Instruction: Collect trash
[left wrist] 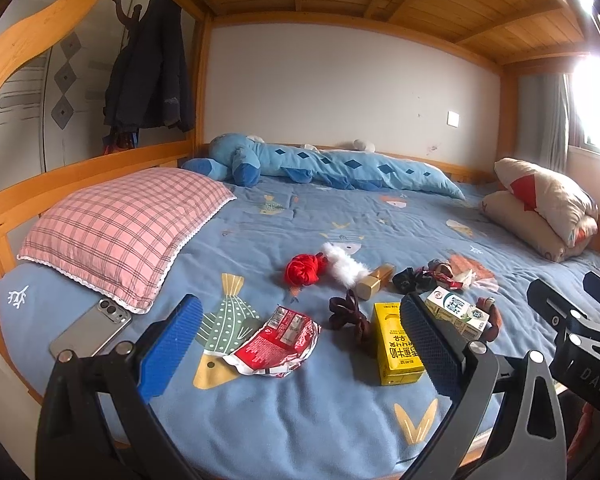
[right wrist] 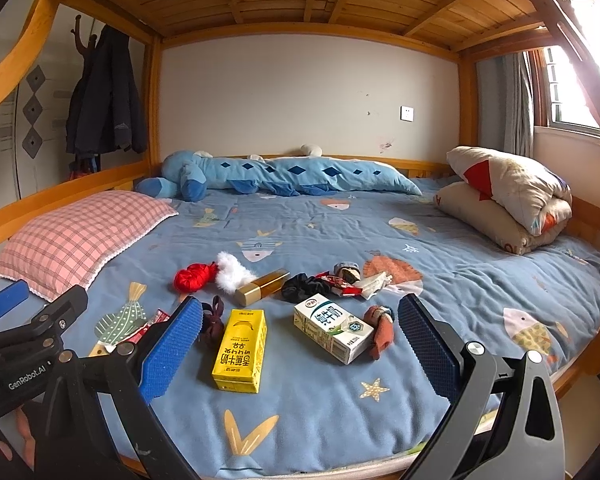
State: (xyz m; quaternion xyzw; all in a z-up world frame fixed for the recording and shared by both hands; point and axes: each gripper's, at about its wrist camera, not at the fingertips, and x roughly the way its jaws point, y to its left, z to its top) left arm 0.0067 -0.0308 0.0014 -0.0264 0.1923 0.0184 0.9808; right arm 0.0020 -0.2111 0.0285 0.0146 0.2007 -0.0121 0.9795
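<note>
On the blue fish-print bed sheet (left wrist: 284, 412) lie a crumpled red snack wrapper (left wrist: 274, 340), a yellow drink carton (left wrist: 396, 344) (right wrist: 240, 350) and a white milk carton (left wrist: 458, 312) (right wrist: 334, 328). More wrappers (right wrist: 350, 282) lie behind them. My left gripper (left wrist: 300, 344) is open and empty, hovering over the red wrapper and yellow carton. My right gripper (right wrist: 300, 344) is open and empty, hovering over the two cartons; it also shows at the right of the left wrist view (left wrist: 572, 300).
Among the trash lie a red knot (right wrist: 192, 276), white fluff (right wrist: 232, 270), a gold tube (right wrist: 262, 286), black scrunchie (right wrist: 300, 286), dark hair ties (left wrist: 348, 316) and a brown one (right wrist: 380, 328). A phone (left wrist: 90, 328) lies by the pink pillow (left wrist: 124, 224). A folded quilt (right wrist: 512, 196) sits at the right.
</note>
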